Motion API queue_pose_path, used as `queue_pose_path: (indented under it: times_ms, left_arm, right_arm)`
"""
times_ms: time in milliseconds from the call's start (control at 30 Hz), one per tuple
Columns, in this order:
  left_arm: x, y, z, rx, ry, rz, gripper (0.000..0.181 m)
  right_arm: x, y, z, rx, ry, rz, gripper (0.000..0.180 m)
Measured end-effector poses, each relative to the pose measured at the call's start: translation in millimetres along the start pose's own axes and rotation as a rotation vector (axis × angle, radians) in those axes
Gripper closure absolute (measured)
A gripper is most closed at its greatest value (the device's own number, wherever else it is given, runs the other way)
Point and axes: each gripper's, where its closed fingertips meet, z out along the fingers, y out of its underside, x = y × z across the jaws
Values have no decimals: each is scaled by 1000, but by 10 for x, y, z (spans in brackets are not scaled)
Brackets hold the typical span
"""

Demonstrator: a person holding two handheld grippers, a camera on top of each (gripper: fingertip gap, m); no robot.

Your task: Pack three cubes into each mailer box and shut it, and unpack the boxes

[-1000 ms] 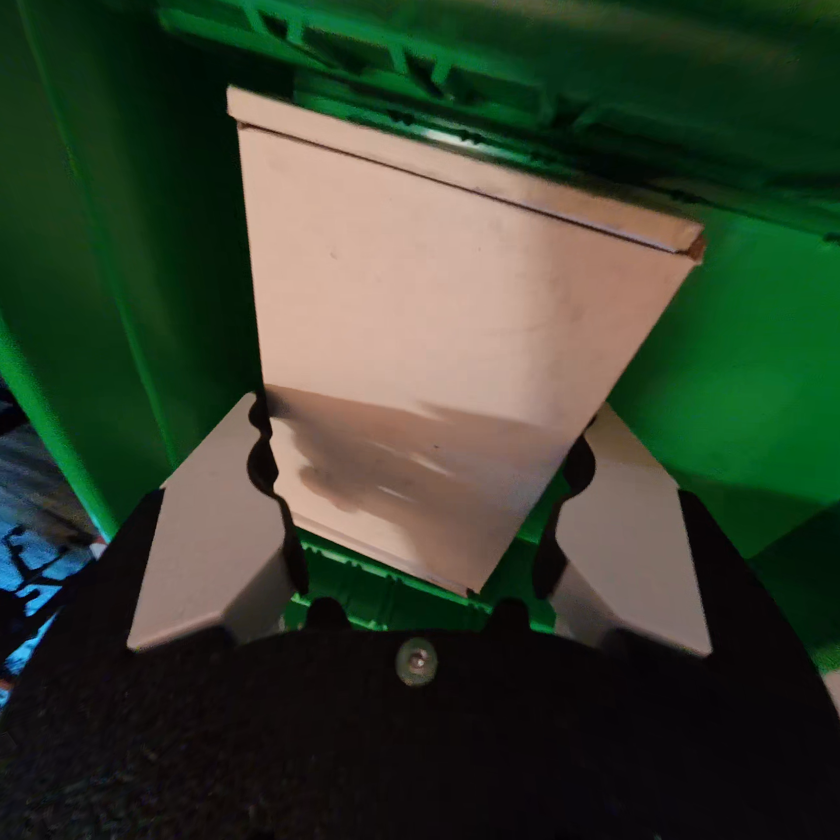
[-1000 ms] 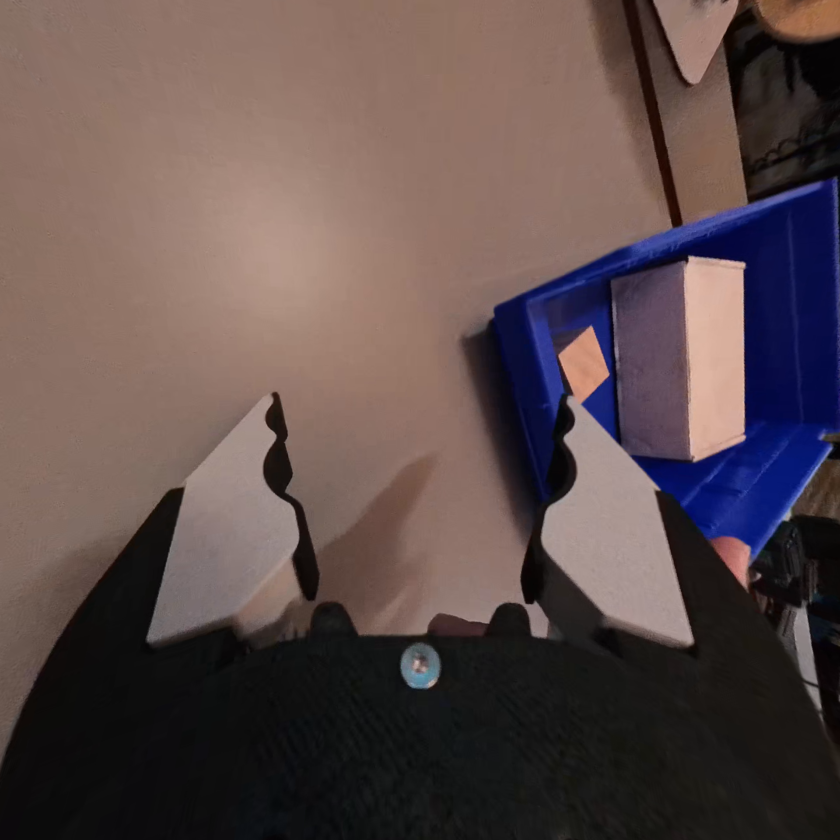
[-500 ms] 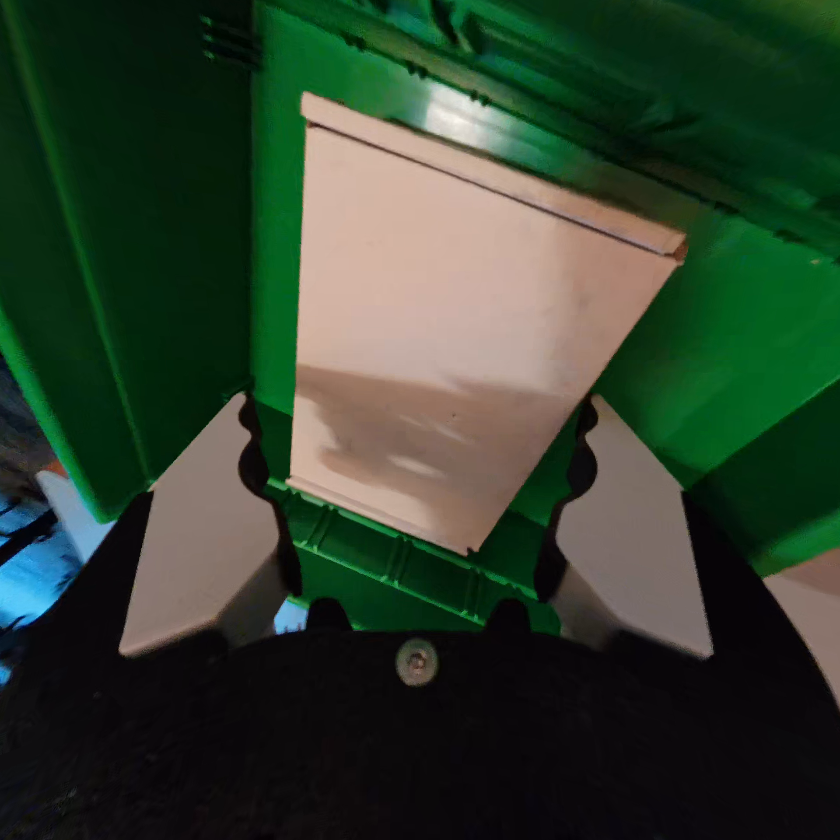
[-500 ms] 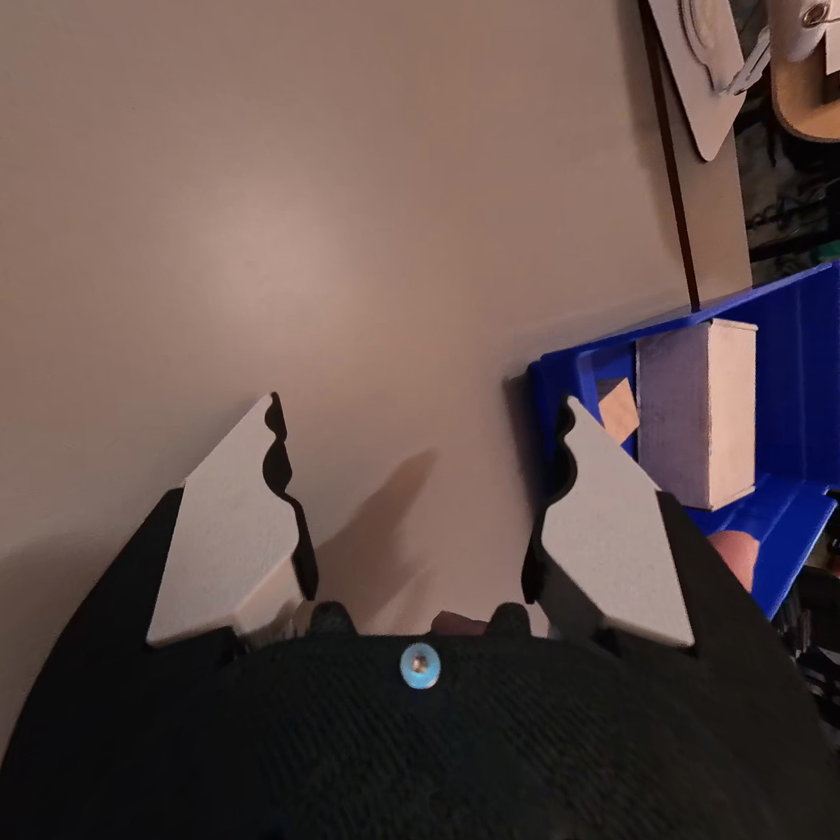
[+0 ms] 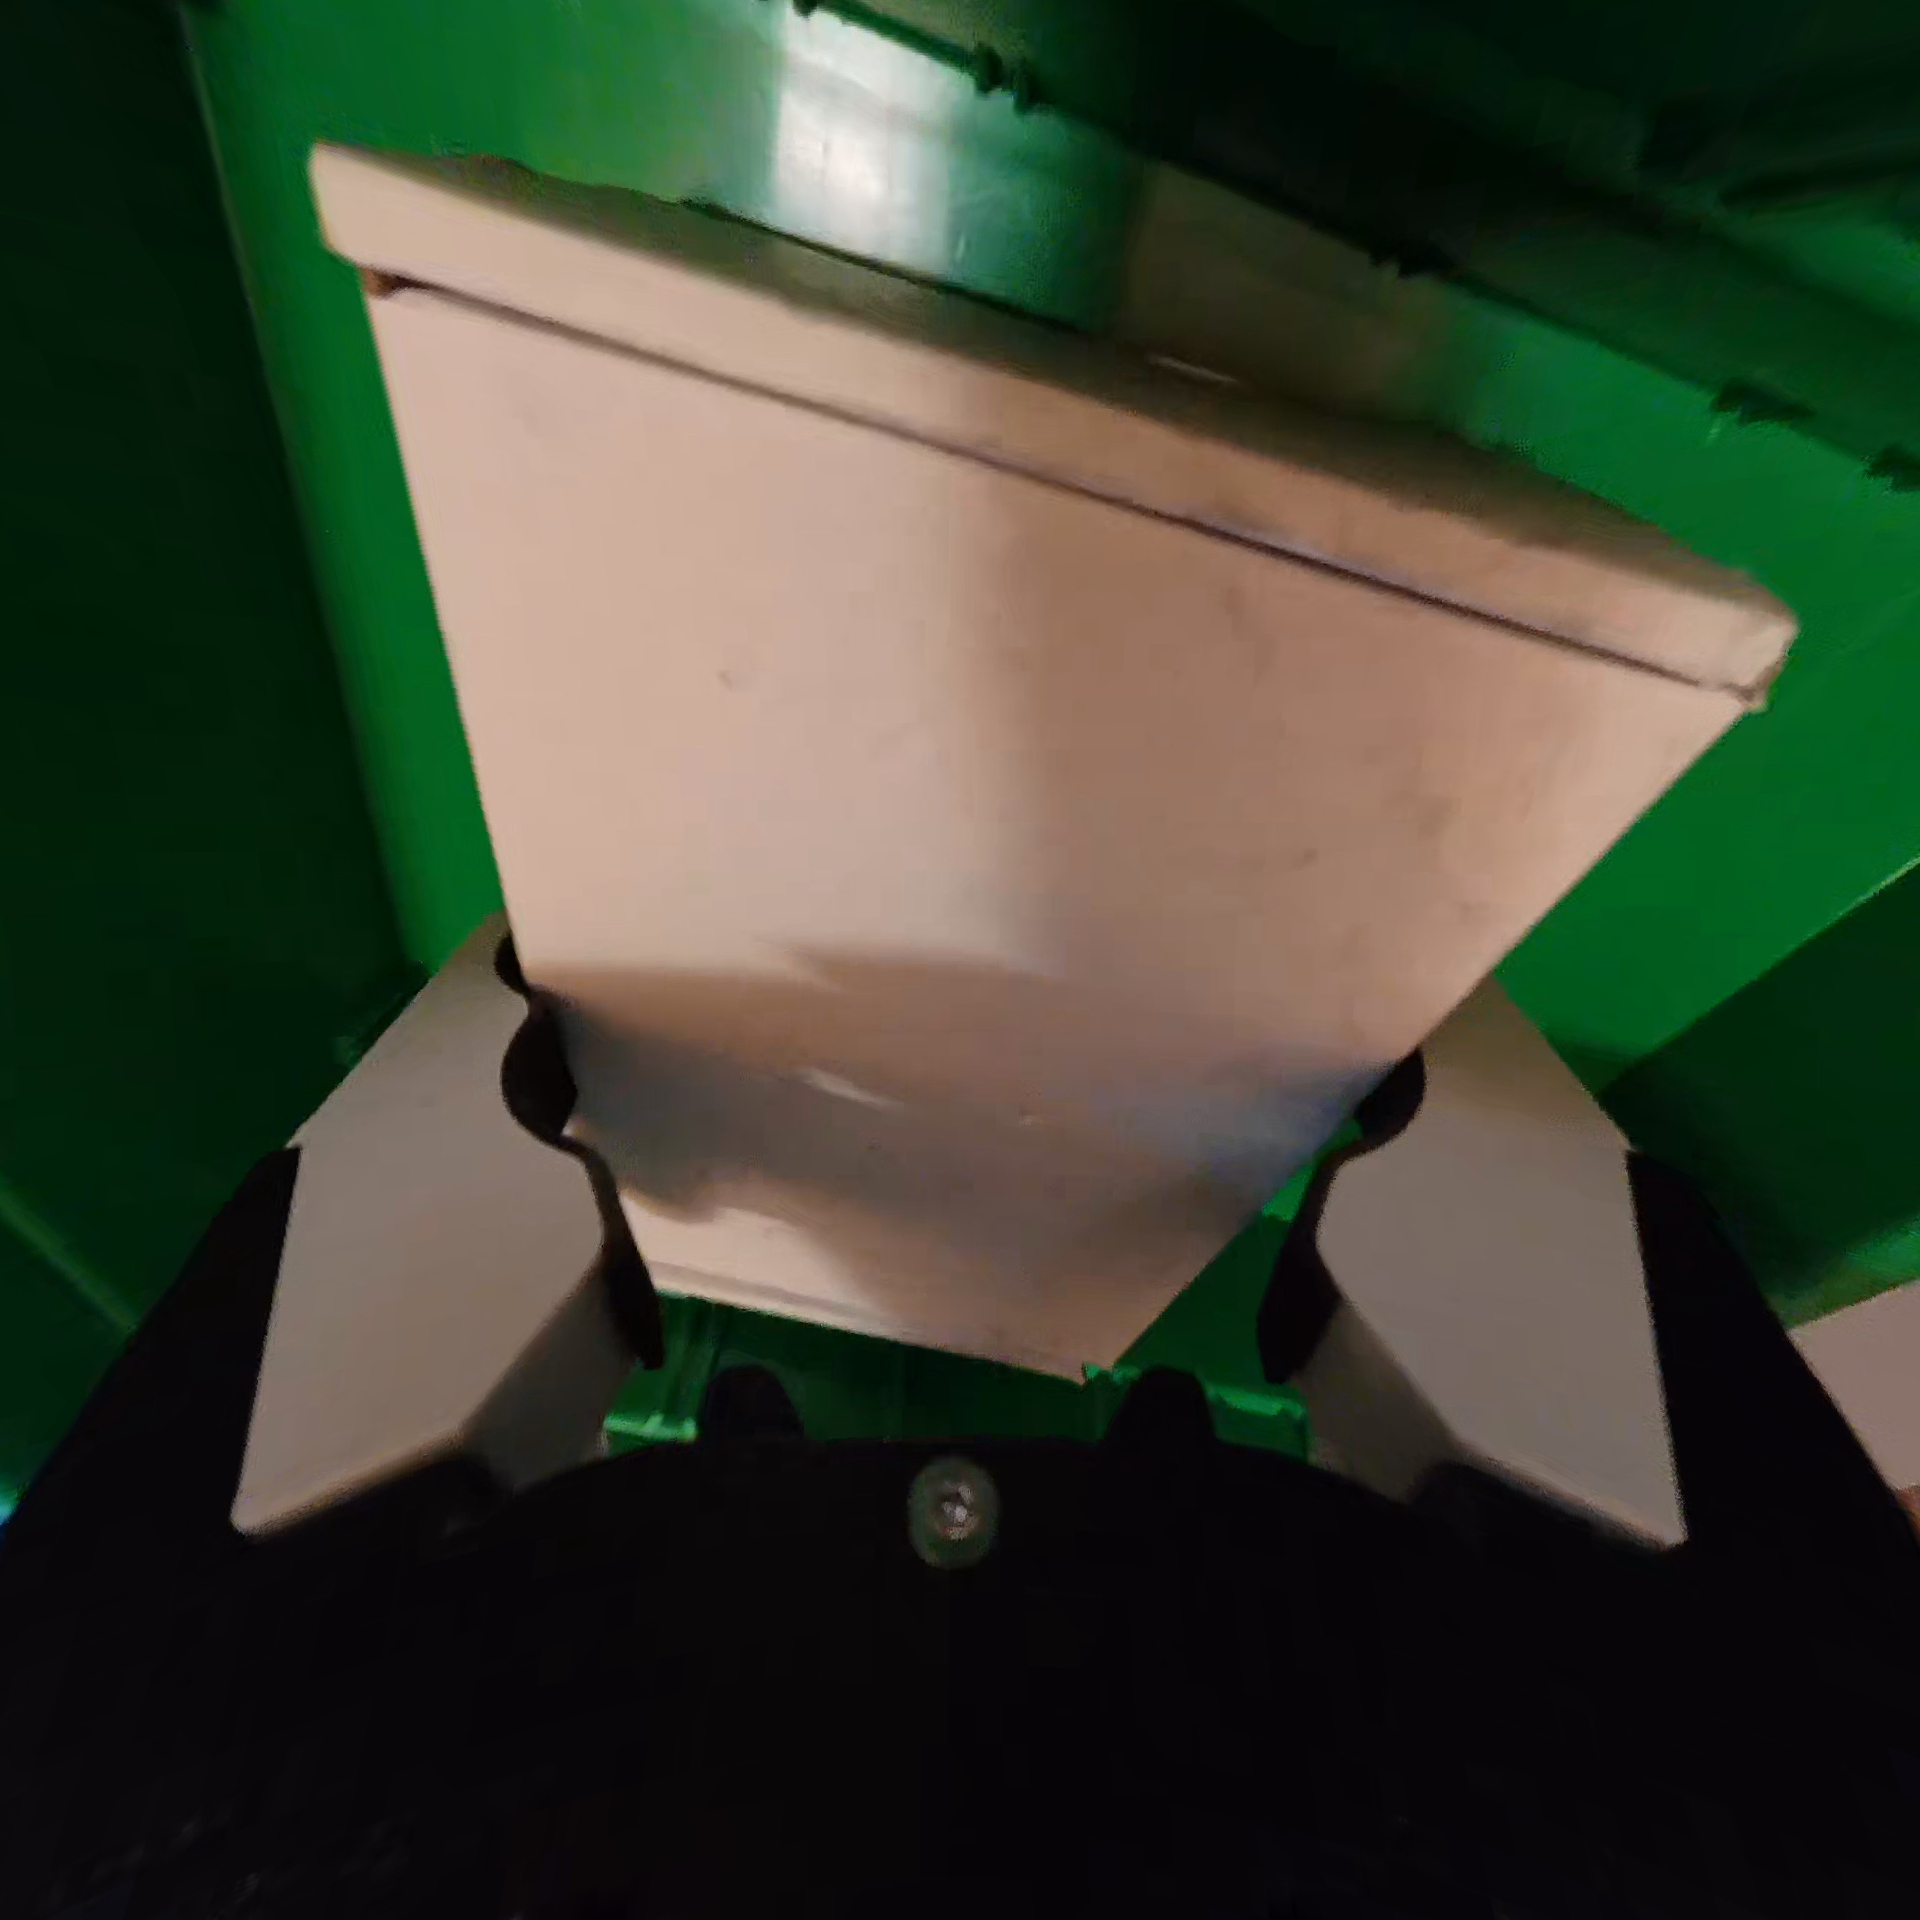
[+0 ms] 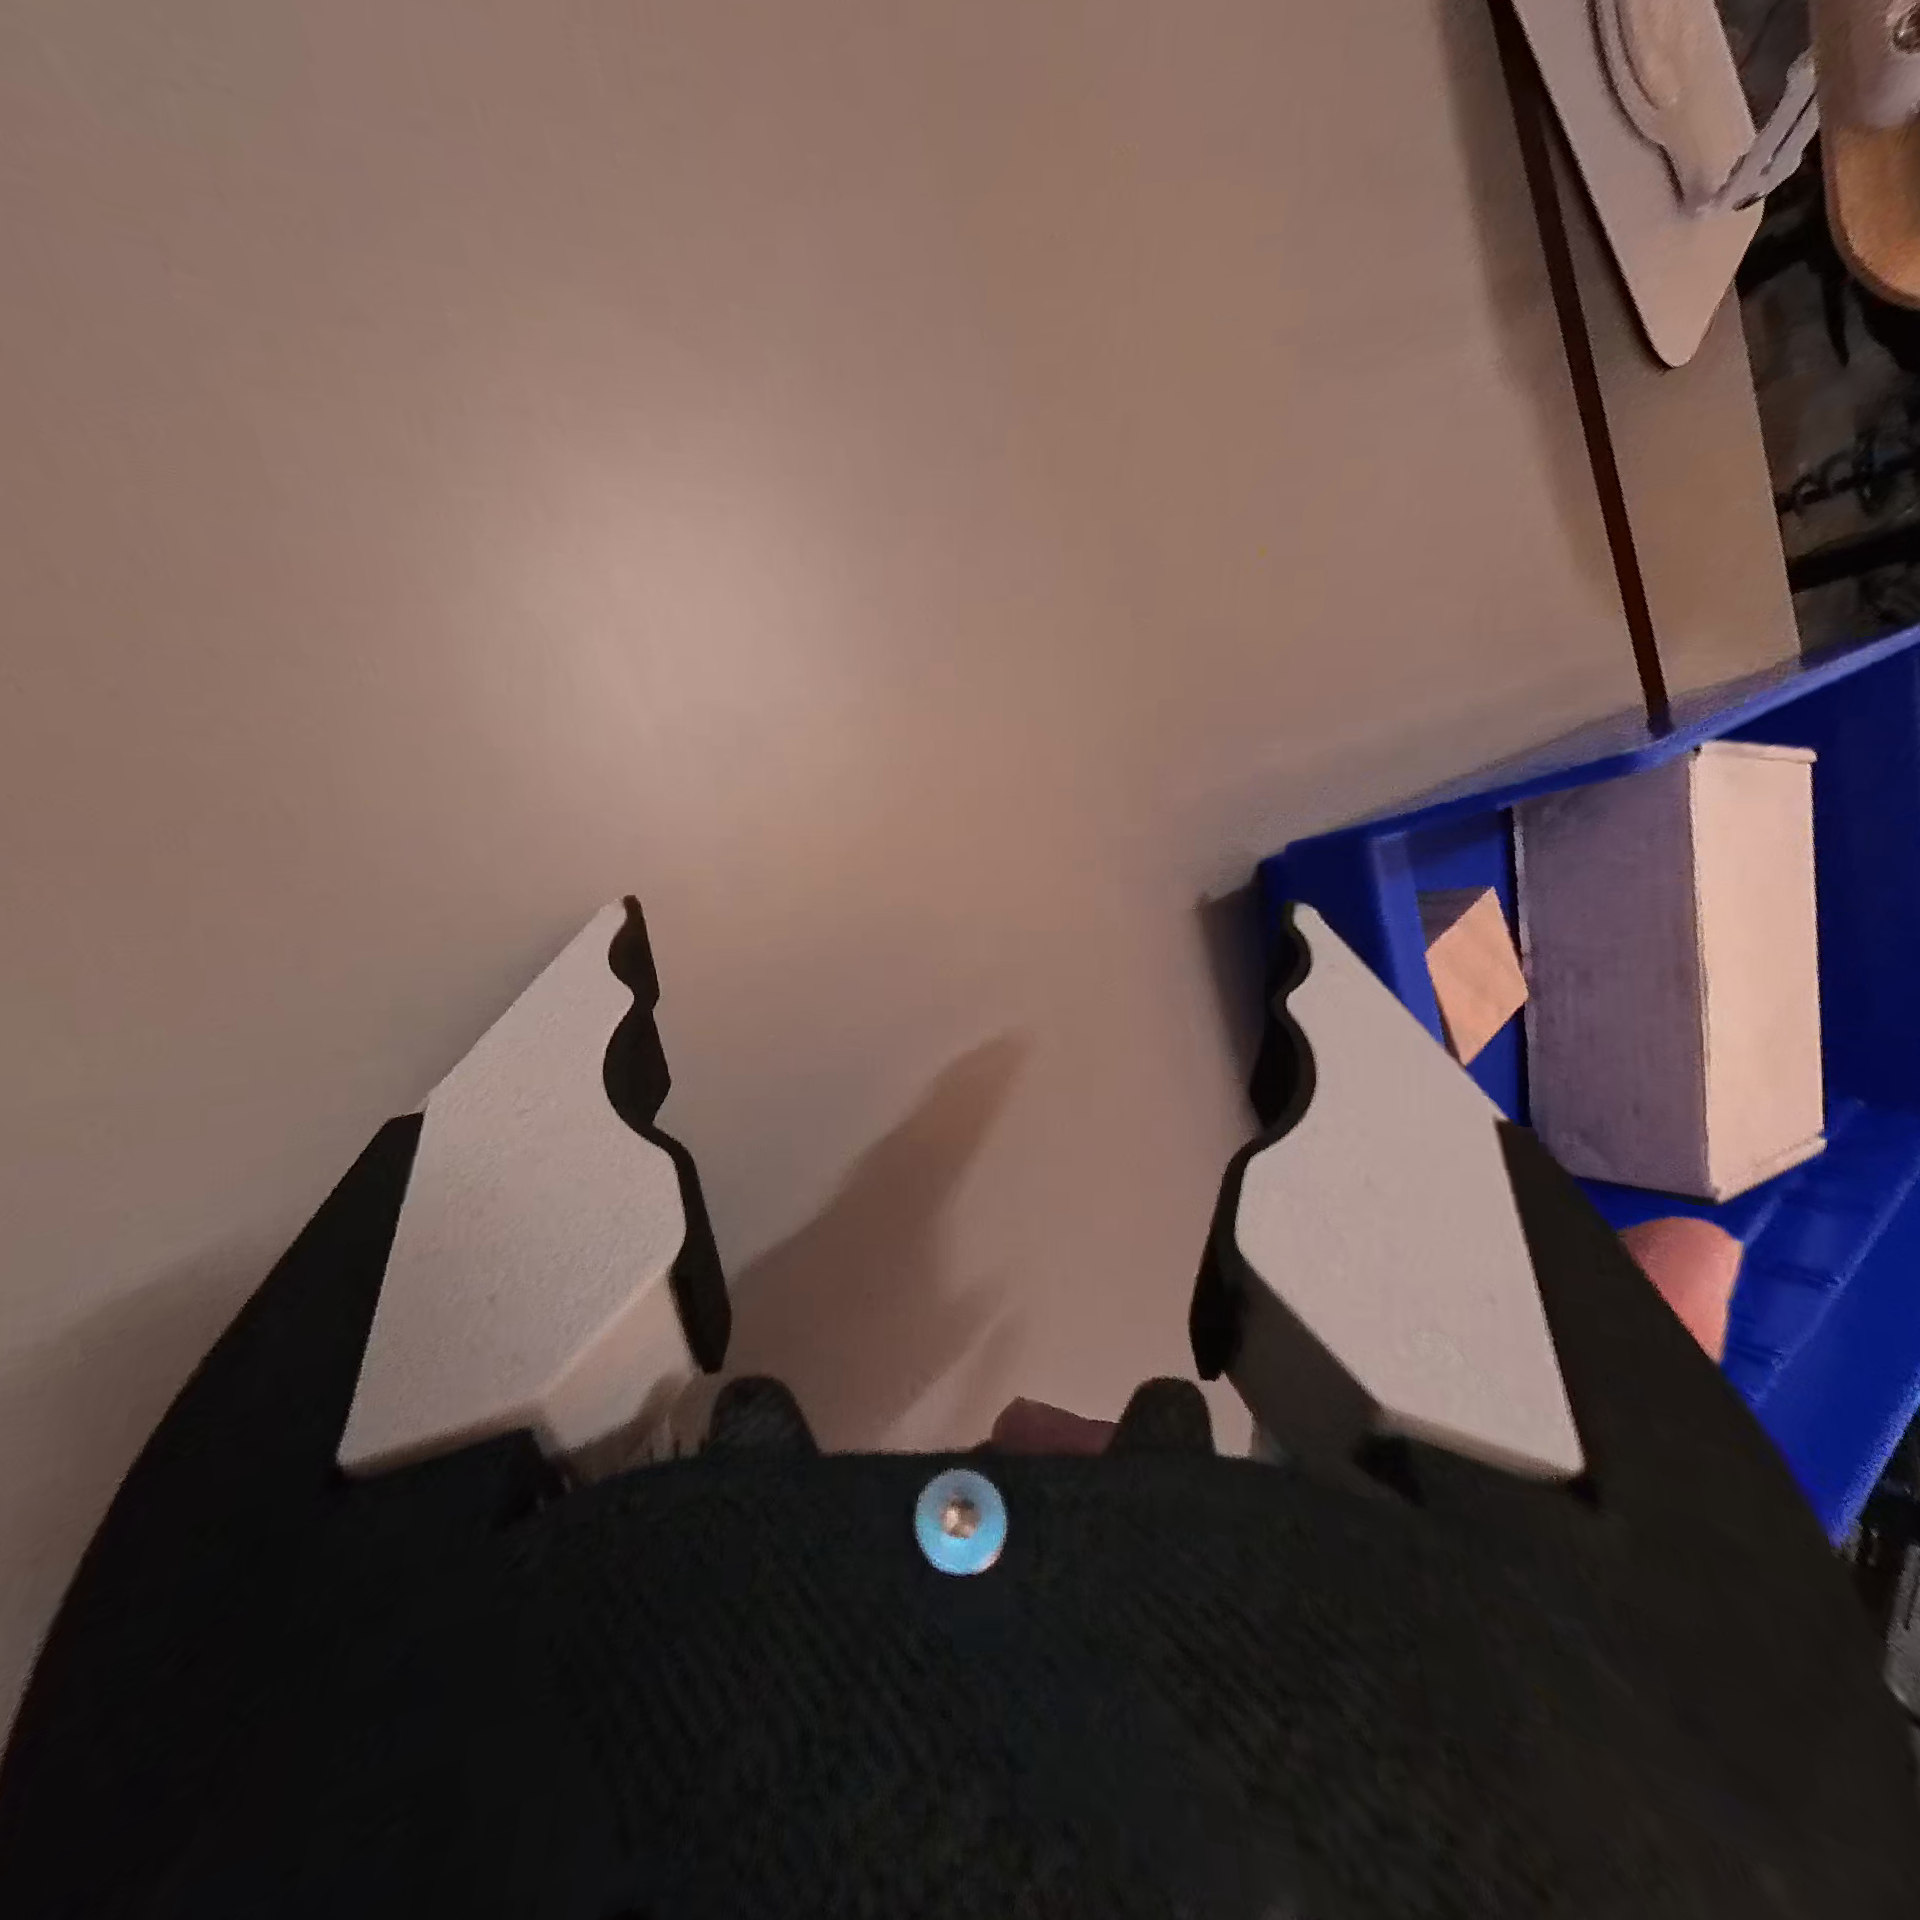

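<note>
In the left wrist view a closed white mailer box (image 5: pixel 987 675) lies inside a green bin (image 5: pixel 156 623). My left gripper (image 5: pixel 997 956) is open wide, with its fingers astride the box's near end and their inner edges at the box's sides. In the right wrist view my right gripper (image 6: pixel 961 904) is open and empty, just above a bare tan table (image 6: pixel 727 416). To its right a blue bin (image 6: pixel 1766 717) holds another white mailer box (image 6: pixel 1662 987) standing on its side and a wooden cube (image 6: pixel 1475 977) next to it.
The green bin's walls close in on the left and far sides of the left gripper. A flat white object (image 6: pixel 1662 156) lies at the table's far right edge. A person's fingertip (image 6: pixel 1683 1278) shows beside the right gripper's right finger.
The left gripper's fingers have spread wider and moved in closer over the white box, which fills more of the view. The right gripper has shifted slightly; the blue bin sits lower and farther right.
</note>
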Motion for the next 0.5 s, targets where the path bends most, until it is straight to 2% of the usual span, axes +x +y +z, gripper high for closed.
queue_pose_path:
  times_ms: [33, 267, 400, 500]
  left_arm:
    - [-22, 24, -23, -5, -24, 12, 31]
    - [-8, 158, -503, 35, -102, -19, 32]
    - [124, 115, -1108, 82, -162, -24, 32]
    - [370, -98, -1672, 134, -239, 0, 32]
  right_arm:
    - [7, -38, 16, 14, 0, 4, 65]
    - [47, -204, 39, 44, 31, -24, 67]
    - [-7, -257, 21, 57, 30, -19, 68]
    - [14, -257, 20, 58, 54, 16, 68]
